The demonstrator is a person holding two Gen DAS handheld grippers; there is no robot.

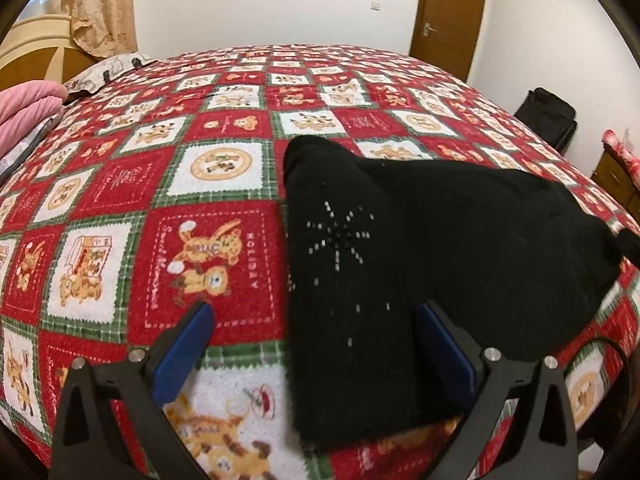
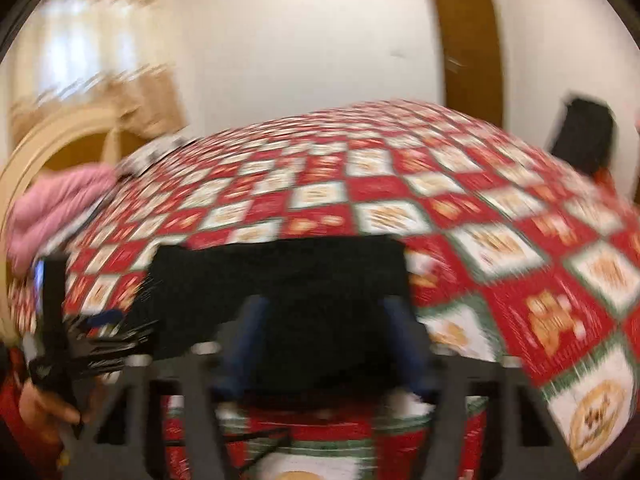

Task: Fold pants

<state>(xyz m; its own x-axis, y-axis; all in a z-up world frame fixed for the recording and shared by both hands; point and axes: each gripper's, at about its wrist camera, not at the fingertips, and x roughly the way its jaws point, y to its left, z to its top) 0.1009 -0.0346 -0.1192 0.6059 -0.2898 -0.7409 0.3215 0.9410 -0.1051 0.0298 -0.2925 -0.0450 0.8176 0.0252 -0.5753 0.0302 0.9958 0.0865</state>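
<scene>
The black pants [image 1: 420, 248] lie folded on the bed, with a star of small studs on top. My left gripper [image 1: 314, 312] is open, its blue-padded fingers [image 1: 188, 344] apart over the pants' near left edge, holding nothing. The right wrist view is motion-blurred. There the pants [image 2: 280, 276] show as a dark block, and my right gripper [image 2: 324, 312] is open with its jaws spread over the near edge. The other hand-held gripper [image 2: 60, 320] shows at the left in that view.
The bed carries a red, white and green checked blanket [image 1: 160, 184]. A pink folded cloth [image 1: 24, 112] and a wooden headboard [image 1: 36, 48] are at the left. A brown door [image 1: 448, 16] and a black bag [image 1: 548, 116] stand beyond the bed.
</scene>
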